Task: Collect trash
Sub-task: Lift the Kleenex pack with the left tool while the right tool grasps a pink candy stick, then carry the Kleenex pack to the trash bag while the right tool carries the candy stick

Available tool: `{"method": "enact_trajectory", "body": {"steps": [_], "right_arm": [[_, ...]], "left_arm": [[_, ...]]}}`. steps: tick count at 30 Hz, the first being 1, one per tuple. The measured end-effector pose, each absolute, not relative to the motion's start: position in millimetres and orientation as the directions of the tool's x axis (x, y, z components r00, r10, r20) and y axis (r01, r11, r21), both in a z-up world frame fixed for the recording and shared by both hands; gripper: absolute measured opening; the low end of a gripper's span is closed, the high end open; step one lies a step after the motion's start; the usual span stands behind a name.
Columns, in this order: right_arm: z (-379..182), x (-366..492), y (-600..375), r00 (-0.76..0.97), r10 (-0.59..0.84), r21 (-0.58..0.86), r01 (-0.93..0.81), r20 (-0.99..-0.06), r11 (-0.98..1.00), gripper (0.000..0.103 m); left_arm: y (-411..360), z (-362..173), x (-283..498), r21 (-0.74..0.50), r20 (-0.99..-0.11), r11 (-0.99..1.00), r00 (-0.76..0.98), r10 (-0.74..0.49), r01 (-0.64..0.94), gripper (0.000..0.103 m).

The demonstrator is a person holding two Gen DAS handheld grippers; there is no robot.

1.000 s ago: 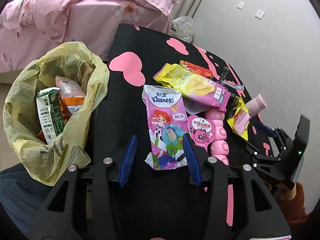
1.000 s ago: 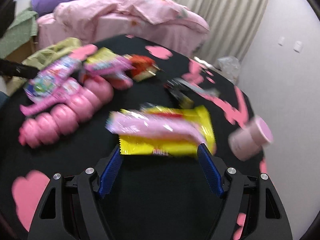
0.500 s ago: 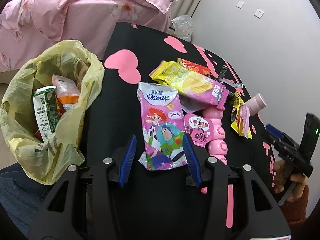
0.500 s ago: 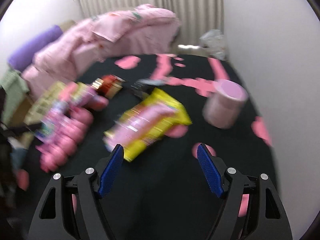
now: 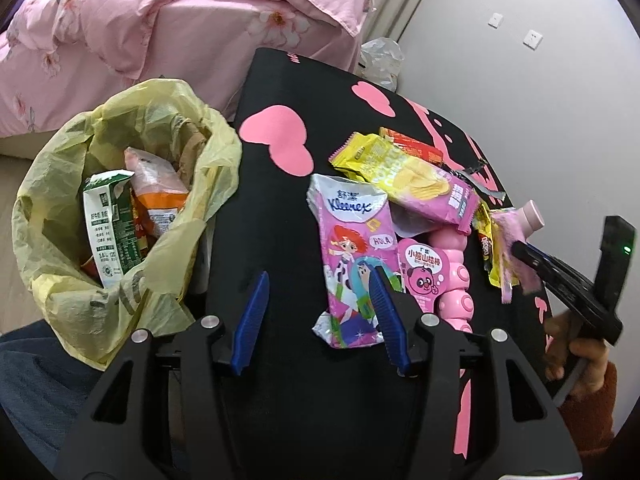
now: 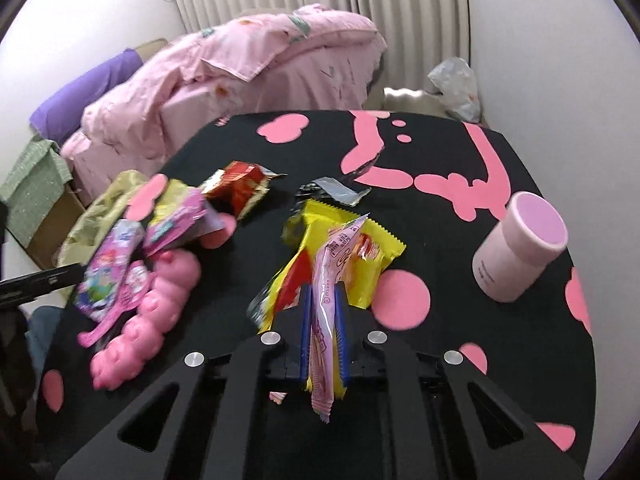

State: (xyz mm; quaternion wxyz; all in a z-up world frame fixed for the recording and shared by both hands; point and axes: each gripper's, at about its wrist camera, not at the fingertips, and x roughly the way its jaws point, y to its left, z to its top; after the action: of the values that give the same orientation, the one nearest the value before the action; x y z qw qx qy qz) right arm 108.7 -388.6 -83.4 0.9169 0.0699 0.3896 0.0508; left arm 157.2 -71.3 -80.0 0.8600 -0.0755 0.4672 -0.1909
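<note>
My right gripper (image 6: pixel 323 292) has its jaws closing, blue pads pressing a pink wrapper (image 6: pixel 340 252) and a yellow wrapper (image 6: pixel 372 264) held together just above the table. The left wrist view shows that gripper (image 5: pixel 520 250) at the right edge, wrappers (image 5: pixel 496 248) dangling from it. My left gripper (image 5: pixel 320 280) hovers open over the near table; the Kleenex pack (image 5: pixel 352 240) lies under its right finger, untouched. A yellow trash bag (image 5: pixel 52 216) gapes at the left with a milk carton (image 5: pixel 108 224) inside.
On the black table (image 5: pixel 280 220) lie a yellow-pink chips bag (image 5: pixel 416 184), a pink caterpillar toy (image 5: pixel 456 276), a red wrapper (image 6: pixel 240 188), a silver wrapper (image 6: pixel 336 192) and a pink cup (image 6: pixel 520 248). A pink bed (image 5: pixel 160 20) stands behind.
My right gripper went from wide open over the pink and yellow wrappers to shut on them, rolling as it did. The left gripper barely moved.
</note>
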Motion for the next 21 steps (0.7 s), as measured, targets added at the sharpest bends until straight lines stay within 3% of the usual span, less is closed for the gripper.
{"method": "enact_trajectory", "body": {"steps": [4,17,19,21], "right_arm": [[-79.2,90.1,-391.3,0.712,0.140,0.167,-0.033,-0.689,0.985,0.012],[-83.8,72.8,-387.0,0.723,0.165,0.172,-0.065,-0.671,0.983,0.012],[-85.8,72.1,-386.3,0.720,0.169,0.173,-0.069,-0.673,0.983,0.012],[-86.8,70.9,-385.5,0.719,0.170,0.171,-0.072,-0.674,0.983,0.012]], "left_arm": [[-83.5,-76.1,167.1,-0.302,-0.778,0.906,0.472,-0.414,0.298,0.052],[-141.8,-84.4,223.9,-0.170,-0.853,0.932,0.426,-0.302,0.321,0.055],[-144.0,-85.6,221.6,-0.136,-0.848,0.933,0.449,-0.284,0.333,0.049],[-142.5,-85.6,217.4,-0.132,-0.843,0.930,0.454,-0.288,0.343,0.037]]}}
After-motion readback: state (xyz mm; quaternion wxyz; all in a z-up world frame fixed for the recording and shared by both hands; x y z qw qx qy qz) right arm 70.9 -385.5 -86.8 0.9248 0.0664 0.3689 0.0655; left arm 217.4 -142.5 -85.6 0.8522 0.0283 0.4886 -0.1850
